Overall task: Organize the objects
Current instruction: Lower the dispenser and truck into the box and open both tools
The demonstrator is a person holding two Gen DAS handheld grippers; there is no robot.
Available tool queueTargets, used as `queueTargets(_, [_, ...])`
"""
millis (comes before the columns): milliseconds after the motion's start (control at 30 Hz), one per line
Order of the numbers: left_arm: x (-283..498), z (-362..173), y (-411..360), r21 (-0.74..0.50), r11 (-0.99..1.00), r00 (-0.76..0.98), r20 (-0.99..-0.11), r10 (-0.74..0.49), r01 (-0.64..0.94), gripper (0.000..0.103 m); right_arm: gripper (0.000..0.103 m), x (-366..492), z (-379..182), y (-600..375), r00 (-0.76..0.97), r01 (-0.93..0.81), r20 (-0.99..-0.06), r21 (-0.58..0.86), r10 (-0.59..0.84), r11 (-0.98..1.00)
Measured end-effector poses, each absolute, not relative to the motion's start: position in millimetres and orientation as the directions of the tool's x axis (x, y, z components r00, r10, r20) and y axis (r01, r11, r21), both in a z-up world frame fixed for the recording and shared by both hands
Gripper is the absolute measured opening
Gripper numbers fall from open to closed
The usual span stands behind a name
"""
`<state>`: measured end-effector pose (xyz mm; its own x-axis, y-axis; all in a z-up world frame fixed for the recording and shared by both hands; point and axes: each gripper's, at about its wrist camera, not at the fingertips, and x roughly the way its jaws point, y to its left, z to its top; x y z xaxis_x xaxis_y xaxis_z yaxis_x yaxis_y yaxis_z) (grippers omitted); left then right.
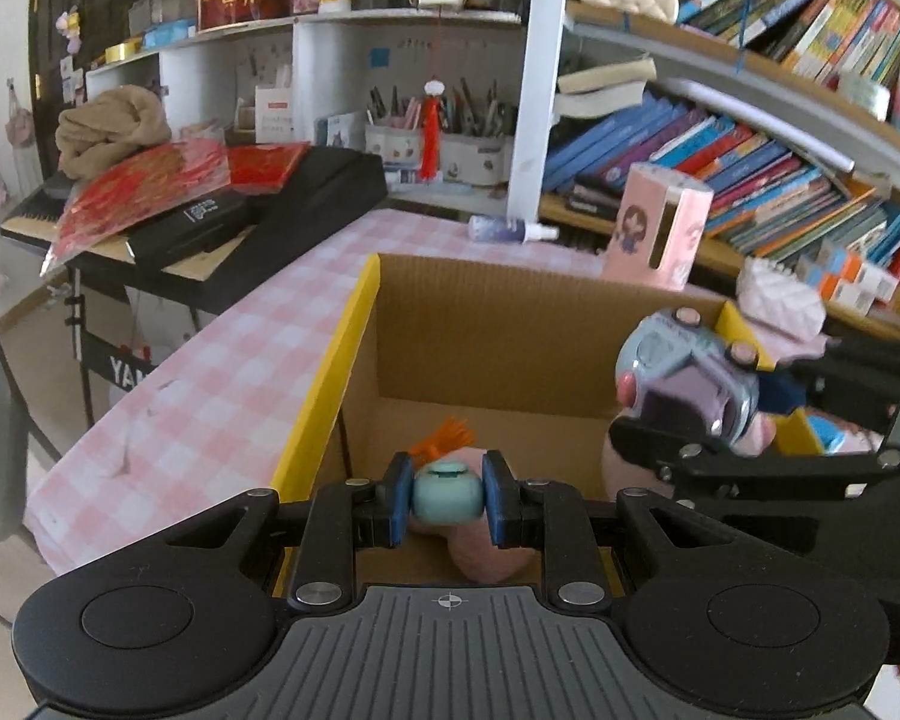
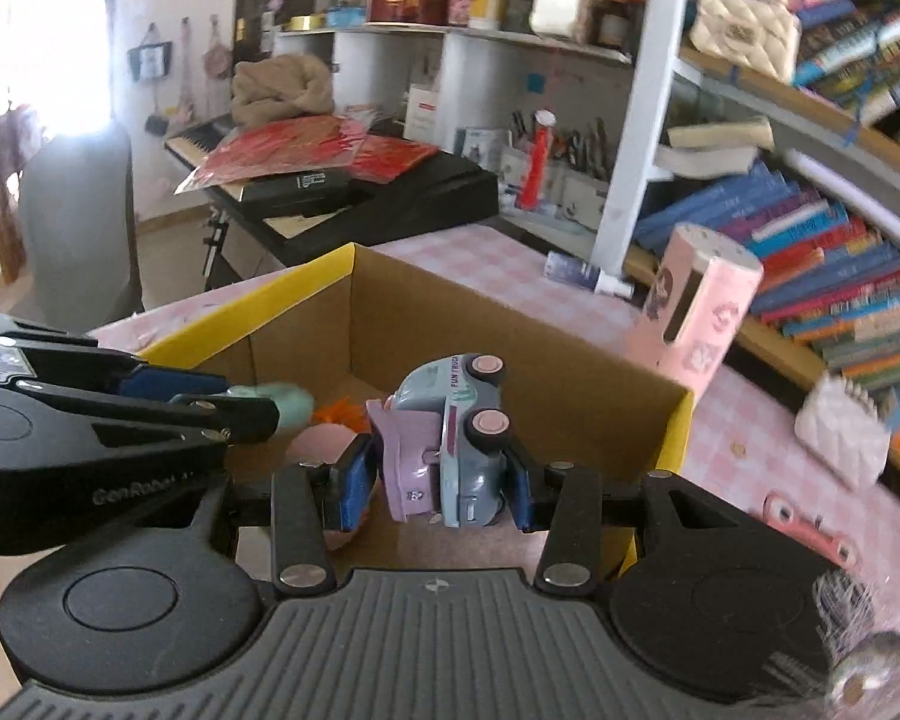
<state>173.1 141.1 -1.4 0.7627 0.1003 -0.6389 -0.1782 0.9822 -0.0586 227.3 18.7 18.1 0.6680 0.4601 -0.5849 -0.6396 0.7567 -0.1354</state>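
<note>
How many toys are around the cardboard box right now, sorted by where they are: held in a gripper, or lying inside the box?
Held in a gripper: 2, the teal toy and the toy truck
Lying inside the cardboard box: 1, a pink toy
Total: 3

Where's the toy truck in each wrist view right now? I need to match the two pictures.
Left wrist: toy truck at right, held sideways in the right tongs.
Right wrist: lower centre, between the pads.
Shared landmark: cardboard box with yellow edges.
</note>
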Motion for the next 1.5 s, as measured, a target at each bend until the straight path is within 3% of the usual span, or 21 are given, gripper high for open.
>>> queueTargets(333, [183.9, -19.9, 125.9, 0.06, 0.988, 0.711, -0.688, 0.145, -0.144, 0.023, 0.042, 237.2, 12.9, 27.4, 0.675, -0.686, -0.566, -0.246, 0.474, 0.684])
queueTargets(733, [183.4, -24.3, 123.9, 0.075, 0.987, 0.704, -0.694, 0.154, -0.142, 0.026, 0.042, 238.0, 20.8, 32.4, 0.651, -0.717, -0.548, -0.219, 0.525, 0.661])
queueTargets(1133, [176.3, -20.4, 117.7, 0.091, 0.988, 0.715, -0.682, 0.152, -0.123, 0.043, 0.042, 245.6, 7.6, 43.8, 0.558, -0.76, -0.644, -0.142, 0.523, 0.635])
queueTargets(1400, [167.7, -13.4, 109.9, 0.105, 0.99, 0.749, -0.647, 0.144, -0.099, 0.07, 0.043, 249.6, 4.8, 40.7, 0.544, -0.732, -0.677, -0.095, 0.496, 0.674])
queueTargets(1500, [163.2, -9.6, 112.5, 0.096, 0.989, 0.762, -0.631, 0.146, -0.11, 0.072, 0.051, 246.3, 8.7, 37.2, 0.557, -0.719, -0.665, -0.086, 0.498, 0.69])
